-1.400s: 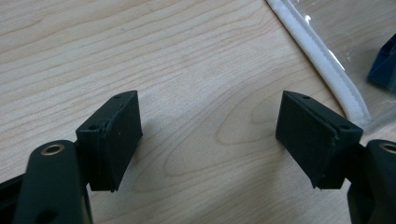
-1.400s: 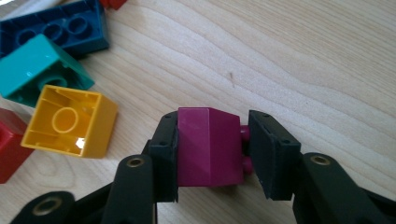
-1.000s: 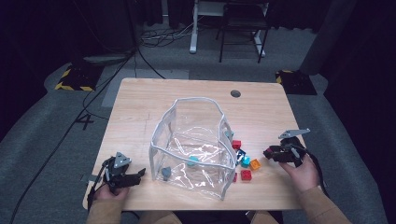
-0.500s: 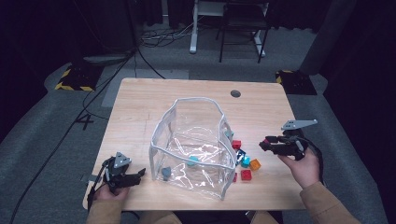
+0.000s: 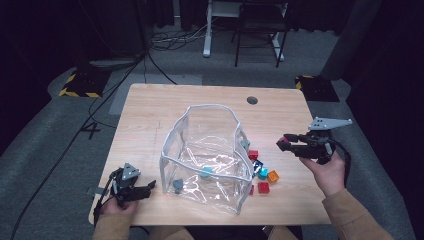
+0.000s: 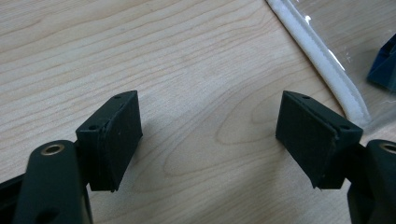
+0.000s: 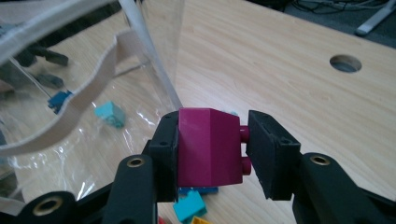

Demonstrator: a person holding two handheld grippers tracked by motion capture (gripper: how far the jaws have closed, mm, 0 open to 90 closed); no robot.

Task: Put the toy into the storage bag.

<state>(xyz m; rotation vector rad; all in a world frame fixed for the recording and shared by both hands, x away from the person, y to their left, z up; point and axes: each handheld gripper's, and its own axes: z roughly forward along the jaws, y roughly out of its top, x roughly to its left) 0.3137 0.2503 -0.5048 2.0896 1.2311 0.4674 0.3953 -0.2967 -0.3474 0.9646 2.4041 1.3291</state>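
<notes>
A clear plastic bag (image 5: 207,155) with a white zip rim (image 7: 70,112) stands open in the middle of the wooden table (image 5: 150,115). A teal brick (image 5: 206,172) and a grey one (image 5: 178,185) lie inside it. My right gripper (image 5: 284,144) hovers above the table to the right of the bag, shut on a magenta brick (image 7: 210,147) whose studs press on one pad. Loose bricks (image 5: 262,177) in red, teal and orange lie below it beside the bag. My left gripper (image 5: 150,186) rests open near the bag's front left corner, nothing between its pads (image 6: 114,135).
A round cable hole (image 5: 252,100) sits at the table's far right. The near edge of the table lies just behind my left hand. Chairs and cables stand on the floor beyond the far edge.
My right gripper has risen from the brick pile with the magenta brick, moving slightly right. The left gripper has stayed where it was.
</notes>
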